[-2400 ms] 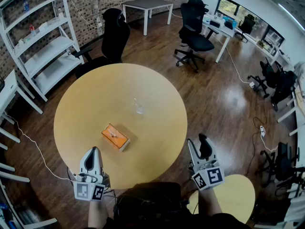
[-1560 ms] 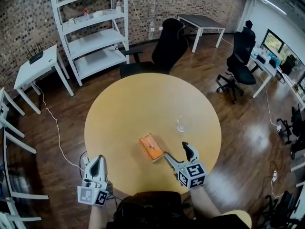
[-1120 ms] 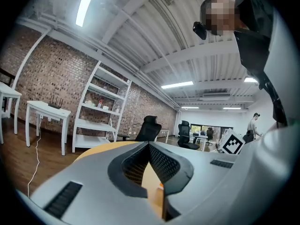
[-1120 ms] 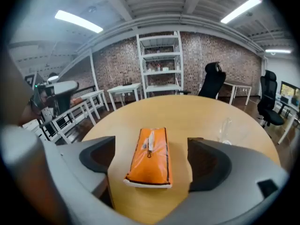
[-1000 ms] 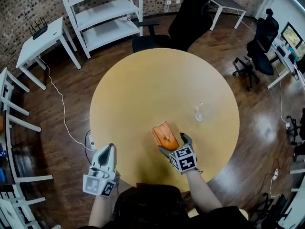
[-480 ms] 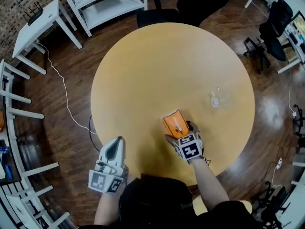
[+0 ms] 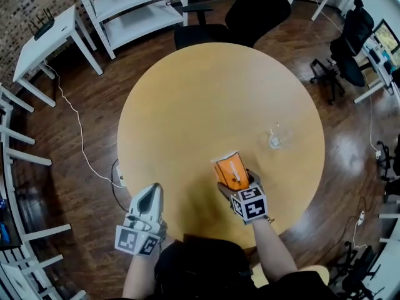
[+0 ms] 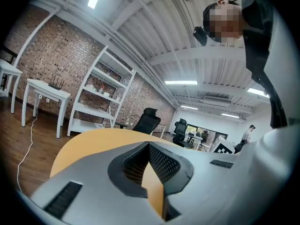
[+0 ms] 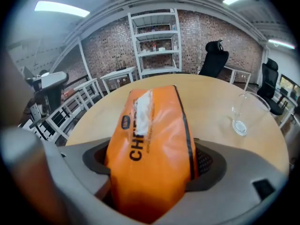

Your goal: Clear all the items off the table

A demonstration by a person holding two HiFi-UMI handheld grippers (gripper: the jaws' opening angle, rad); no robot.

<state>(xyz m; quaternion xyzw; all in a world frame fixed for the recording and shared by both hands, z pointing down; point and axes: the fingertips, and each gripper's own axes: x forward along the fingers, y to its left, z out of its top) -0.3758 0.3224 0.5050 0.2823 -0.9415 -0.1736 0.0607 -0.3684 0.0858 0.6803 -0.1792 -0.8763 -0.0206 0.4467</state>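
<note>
The right tool (image 7: 237, 181) is closing its jaws on the orange pack (image 7: 231, 170), which fills the gap between them and touches both pads in the right gripper view. The pack sits at the near side of the tabletop (image 7: 206, 92), its far end sticking out well beyond the jaws. It looks soft and glossy, so the squeeze should be firm enough to stop it sliding but not so hard that it buckles and squirts forward. As the grip is at one end, the long free end will probably sag or swing. Lifting slowly and straight up, then tilting the tool so the weight hangs below the jaws, should keep it steady. The glass (image 7: 274, 139) stands apart to the right, further in, so carrying the pack back toward the body avoids it. The left tool (image 7: 150, 191) hovers off the tabletop's near edge, jaws together and empty, free to take the glass afterwards.
</note>
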